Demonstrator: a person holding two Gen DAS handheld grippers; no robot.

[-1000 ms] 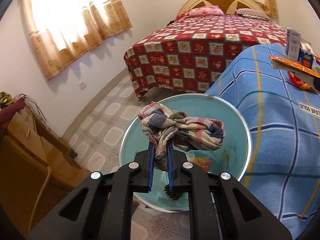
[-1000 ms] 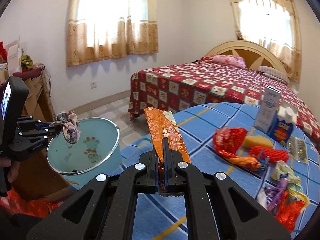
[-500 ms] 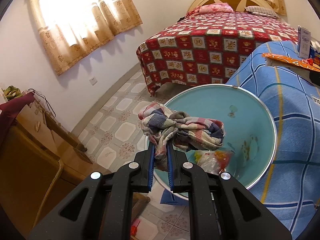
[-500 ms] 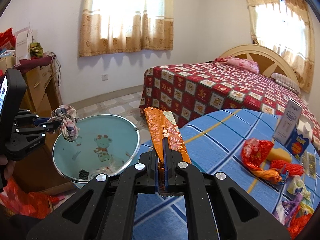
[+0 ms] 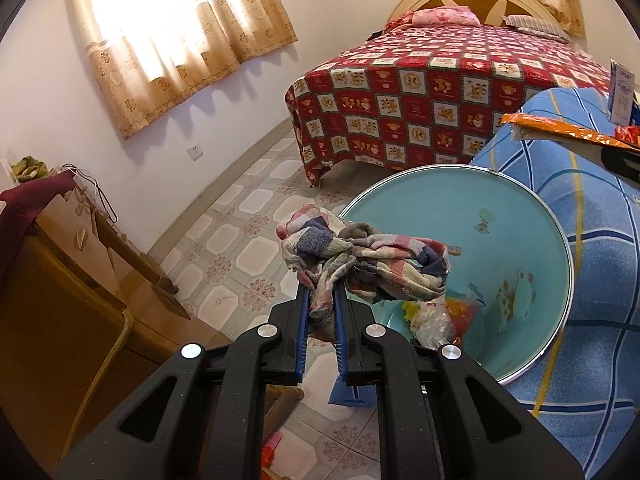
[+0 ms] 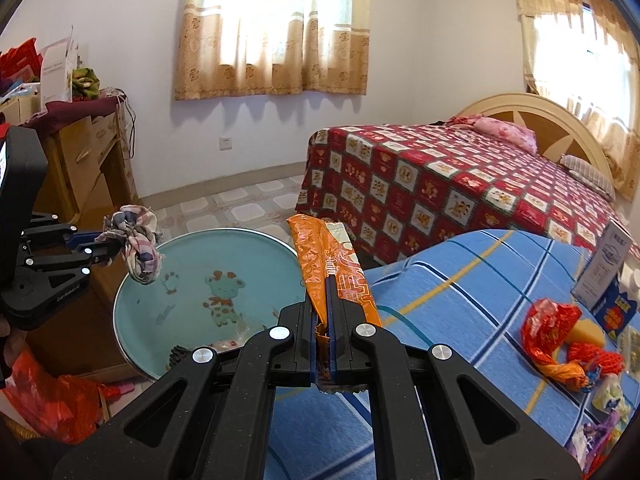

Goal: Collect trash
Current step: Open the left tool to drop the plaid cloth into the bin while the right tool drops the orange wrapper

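Observation:
My left gripper (image 5: 322,296) is shut on a crumpled checked cloth (image 5: 360,258), held over the near left rim of a round teal bin (image 5: 520,248). The same cloth (image 6: 134,242) and left gripper (image 6: 102,246) show at the left of the right wrist view, above the bin's (image 6: 192,256) left edge. My right gripper (image 6: 323,284) is shut on a long orange snack wrapper (image 6: 326,256) that stands up between the pads, just right of the bin. The wrapper (image 5: 560,132) also shows at the right edge of the left wrist view. Some trash (image 5: 436,314) lies at the bin's bottom.
A table with a blue checked cloth (image 6: 460,280) carries several wrappers (image 6: 552,328) and a small carton (image 6: 604,268). Behind it stands a bed with a red patterned cover (image 6: 440,176). A wooden cabinet (image 5: 60,280) stands left of the bin. A red bag (image 6: 52,400) lies on the floor.
Both grippers have shifted leftward: the bin now sits further right in the left wrist view and nearer the wrapper in the right wrist view. Both grips are unchanged.

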